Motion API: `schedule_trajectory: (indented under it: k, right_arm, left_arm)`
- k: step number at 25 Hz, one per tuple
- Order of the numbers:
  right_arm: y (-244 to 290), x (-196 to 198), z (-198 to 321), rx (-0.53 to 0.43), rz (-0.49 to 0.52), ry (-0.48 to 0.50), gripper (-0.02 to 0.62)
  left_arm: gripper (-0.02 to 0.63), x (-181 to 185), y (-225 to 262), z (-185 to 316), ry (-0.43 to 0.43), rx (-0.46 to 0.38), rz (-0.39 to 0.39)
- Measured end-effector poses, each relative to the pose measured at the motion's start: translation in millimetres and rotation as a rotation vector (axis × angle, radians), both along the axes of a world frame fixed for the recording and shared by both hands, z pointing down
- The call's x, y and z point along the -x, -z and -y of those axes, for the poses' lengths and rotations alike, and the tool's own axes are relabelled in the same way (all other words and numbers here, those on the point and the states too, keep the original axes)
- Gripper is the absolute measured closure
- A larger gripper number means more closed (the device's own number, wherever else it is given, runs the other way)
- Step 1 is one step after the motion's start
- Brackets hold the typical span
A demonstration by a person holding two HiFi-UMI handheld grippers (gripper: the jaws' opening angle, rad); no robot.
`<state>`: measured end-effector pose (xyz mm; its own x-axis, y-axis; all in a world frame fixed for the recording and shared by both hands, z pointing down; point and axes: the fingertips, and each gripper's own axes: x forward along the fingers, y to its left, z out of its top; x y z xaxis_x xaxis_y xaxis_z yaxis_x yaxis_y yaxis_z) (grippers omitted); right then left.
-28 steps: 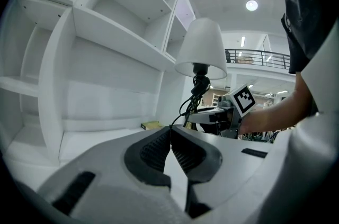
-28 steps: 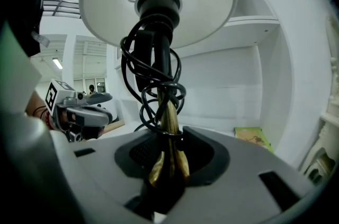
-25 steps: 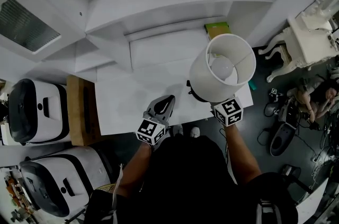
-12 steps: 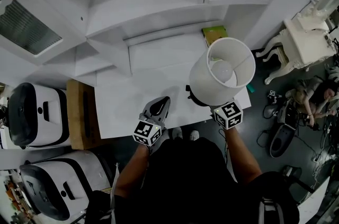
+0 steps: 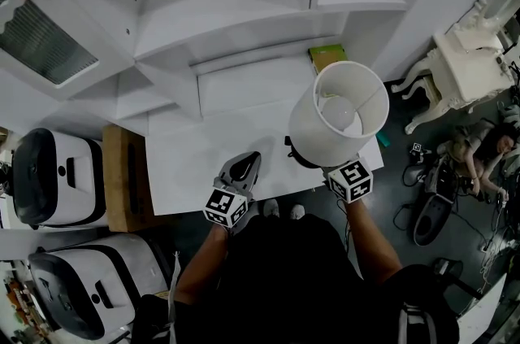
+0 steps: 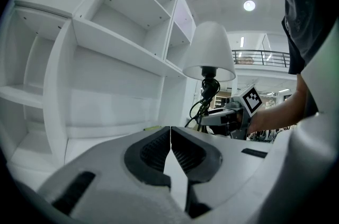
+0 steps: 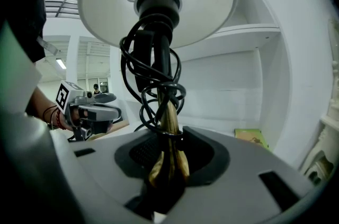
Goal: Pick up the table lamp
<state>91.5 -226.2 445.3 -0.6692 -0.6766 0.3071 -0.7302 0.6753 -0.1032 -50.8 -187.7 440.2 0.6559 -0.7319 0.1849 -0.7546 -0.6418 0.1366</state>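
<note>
The table lamp [image 5: 340, 119] has a white drum shade, a bulb inside and a black cord wound round its brass stem [image 7: 168, 127]. My right gripper [image 7: 168, 157] is shut on that stem and holds the lamp upright above the white desk's [image 5: 203, 163] right end. In the left gripper view the lamp [image 6: 209, 53] shows at the right, with the right gripper [image 6: 222, 118] under it. My left gripper [image 5: 242, 166] hovers over the desk's front edge, left of the lamp, jaws shut with nothing between them [image 6: 170, 151].
White shelves [image 5: 236, 1] rise behind the desk. A green book [image 5: 327, 58] lies at the desk's back right. A wooden stand [image 5: 123, 172] and two white machines [image 5: 53, 172] are on the left. An ornate white table [image 5: 467, 58] and cables are on the right.
The lamp and right gripper have barely shifted, drifting slightly up in the view. The left gripper has eased a little toward the near left.
</note>
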Motion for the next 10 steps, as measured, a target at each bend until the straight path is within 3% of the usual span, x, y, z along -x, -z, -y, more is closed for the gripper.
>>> schedule_trajectory:
  k: [10]
  right_arm:
    - [2.3,-0.7,-9.2,0.006,-0.006,0.004,0.468]
  left_arm:
    - [0.588,1.5,-5.8,-8.0,0.003,0.014,-0.001]
